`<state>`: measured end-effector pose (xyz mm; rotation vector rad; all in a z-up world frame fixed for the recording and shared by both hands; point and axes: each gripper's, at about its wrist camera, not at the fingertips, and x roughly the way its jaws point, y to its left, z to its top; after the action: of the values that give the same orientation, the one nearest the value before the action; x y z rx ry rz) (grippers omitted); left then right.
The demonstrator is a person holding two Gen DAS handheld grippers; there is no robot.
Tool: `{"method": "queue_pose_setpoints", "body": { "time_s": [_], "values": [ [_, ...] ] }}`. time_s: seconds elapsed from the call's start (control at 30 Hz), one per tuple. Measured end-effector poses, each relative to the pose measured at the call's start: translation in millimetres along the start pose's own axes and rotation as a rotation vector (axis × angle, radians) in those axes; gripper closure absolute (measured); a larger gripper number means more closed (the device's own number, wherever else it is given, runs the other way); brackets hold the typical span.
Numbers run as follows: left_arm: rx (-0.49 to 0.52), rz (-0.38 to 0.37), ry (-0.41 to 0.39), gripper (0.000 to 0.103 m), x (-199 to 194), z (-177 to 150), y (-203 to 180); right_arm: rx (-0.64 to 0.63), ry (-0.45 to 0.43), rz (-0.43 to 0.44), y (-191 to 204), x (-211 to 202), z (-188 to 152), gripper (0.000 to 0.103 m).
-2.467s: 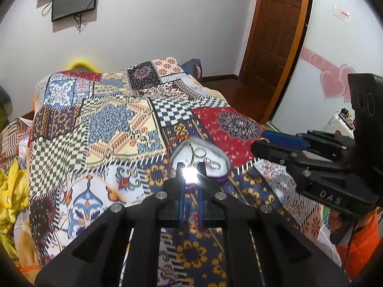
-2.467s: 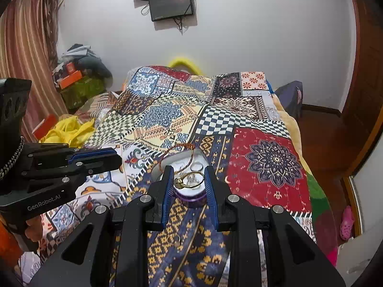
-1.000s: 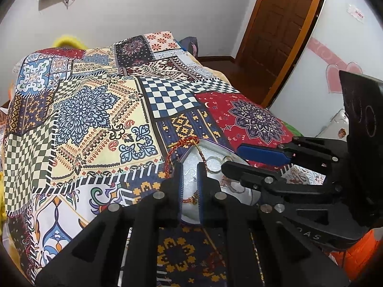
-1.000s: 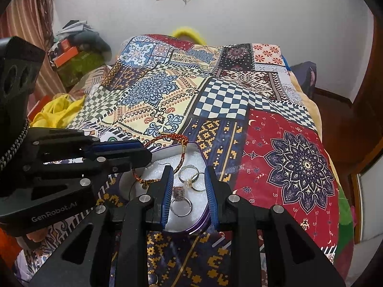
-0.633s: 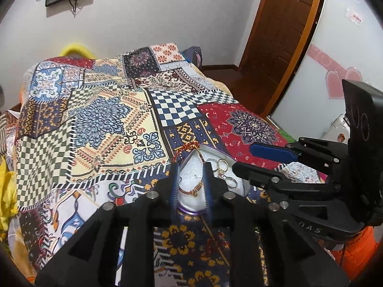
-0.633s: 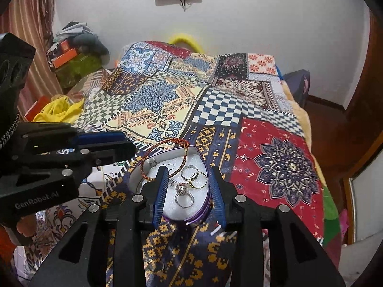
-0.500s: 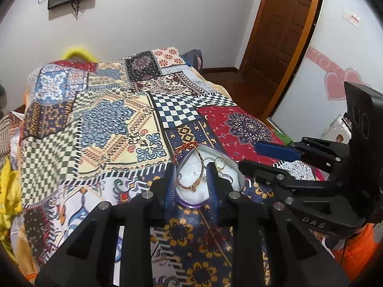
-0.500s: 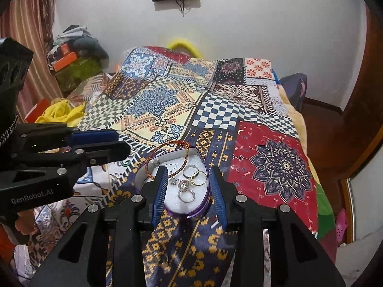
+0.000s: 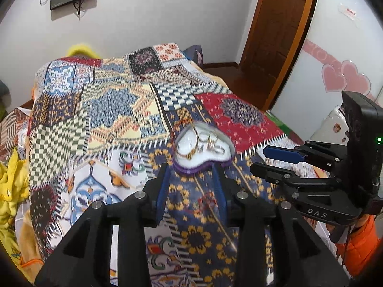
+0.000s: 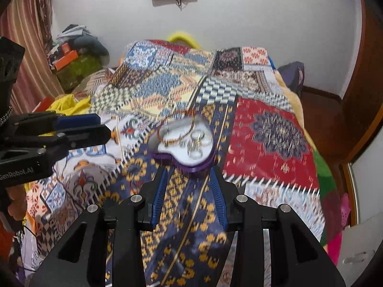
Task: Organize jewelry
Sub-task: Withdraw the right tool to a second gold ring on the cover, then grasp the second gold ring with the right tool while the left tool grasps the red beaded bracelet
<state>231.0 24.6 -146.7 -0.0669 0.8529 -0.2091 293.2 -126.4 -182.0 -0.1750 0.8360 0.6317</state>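
Note:
A purple heart-shaped tray (image 9: pixel 229 160) with a white lining lies on the patterned bedspread (image 9: pixel 107 110). It holds a beaded bracelet (image 9: pixel 191 148) and several rings (image 9: pixel 210 141). It also shows in the right wrist view (image 10: pixel 203 165), with the bracelet (image 10: pixel 178 129) hanging over its far rim and the rings (image 10: pixel 196 143) inside. My left gripper (image 9: pixel 192 171) is open and empty, just short of the tray. My right gripper (image 10: pixel 188 175) is open and empty, also just short of the tray. Both views are motion-blurred.
The bedspread (image 10: pixel 275 143) covers the whole bed. Yellow cloth (image 9: pixel 9 191) lies at the bed's left edge. A cluttered pile with orange boxes (image 10: pixel 71 59) stands at the far left. A wooden door (image 9: pixel 277 35) is at the far right.
Both grippers have opened wider and pulled back from the tray. The bracelet and the rings have stayed in the tray.

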Motion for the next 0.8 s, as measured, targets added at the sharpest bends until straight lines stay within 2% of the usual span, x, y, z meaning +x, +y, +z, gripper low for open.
{"method": "queue_pose_setpoints", "body": {
  "time_s": [0.37, 0.53, 0.73, 0.8],
  "values": [
    [-0.01, -0.008, 0.115, 0.068, 18, -44, 5, 0.003, 0.118, 0.021, 8, 25, -37, 0.069],
    [-0.003, 0.009, 0.14, 0.057, 27, -54, 7, -0.037, 0.099, -0.007, 15, 24, -45, 0.069],
    [0.013, 0.01, 0.164, 0.056, 43, -55, 6, -0.09, 0.077, -0.02, 21, 26, -48, 0.07],
    [0.018, 0.012, 0.167, 0.056, 48, -53, 5, -0.101, 0.071, -0.017, 22, 27, -49, 0.076]
  ]
}}
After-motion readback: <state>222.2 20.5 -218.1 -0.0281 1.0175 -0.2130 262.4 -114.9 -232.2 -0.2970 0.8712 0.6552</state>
